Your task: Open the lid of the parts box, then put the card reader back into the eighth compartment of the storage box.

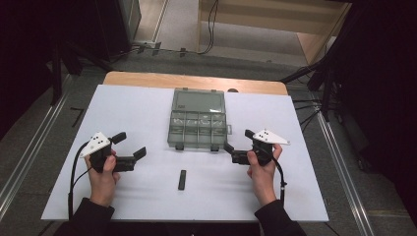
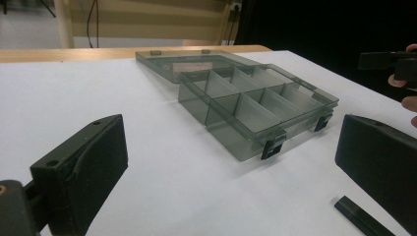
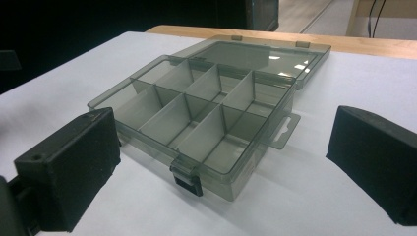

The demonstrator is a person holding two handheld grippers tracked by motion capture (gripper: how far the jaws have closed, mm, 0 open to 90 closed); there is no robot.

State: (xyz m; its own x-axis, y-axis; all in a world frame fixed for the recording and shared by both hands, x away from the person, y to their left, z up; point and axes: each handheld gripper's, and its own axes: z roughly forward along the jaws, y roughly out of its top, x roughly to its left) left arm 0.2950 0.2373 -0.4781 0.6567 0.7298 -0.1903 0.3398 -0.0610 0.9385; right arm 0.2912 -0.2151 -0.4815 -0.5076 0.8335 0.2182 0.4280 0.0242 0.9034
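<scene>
Smoky translucent plastic compartment box (image 1: 197, 129), lid folded flat behind it, sits on the white counter (image 1: 137, 105) ahead of and between both grippers in the high view; the left gripper (image 1: 131, 145) hovers well to its left with jaws spread wide and empty, the right gripper (image 1: 239, 141) sits just beside its near right corner, also spread and holding nothing, and a small black flat bar (image 1: 182, 179) lies on the counter behind the jaw tips, between the two hands. From that spacing, the likeliest slip is a one-sided push: the right gripper nudging the light box sideways before the left arrives. In the left gripper view the box (image 2: 255, 110) lies ahead and to the right of the open jaws, its black front latches (image 2: 271, 149) facing them, with the bar (image 2: 361, 216) close under the right jaw; a low sweep could knock that bar away. In the right gripper view the box (image 3: 196, 115) fills the gap ahead of the parted jaws, nearest latch (image 3: 187, 183) closest; closing on a thin wall or divider could flex it or tip the empty box, and a grab at the lid (image 3: 255, 54) might swing it shut unexpectedly.
</scene>
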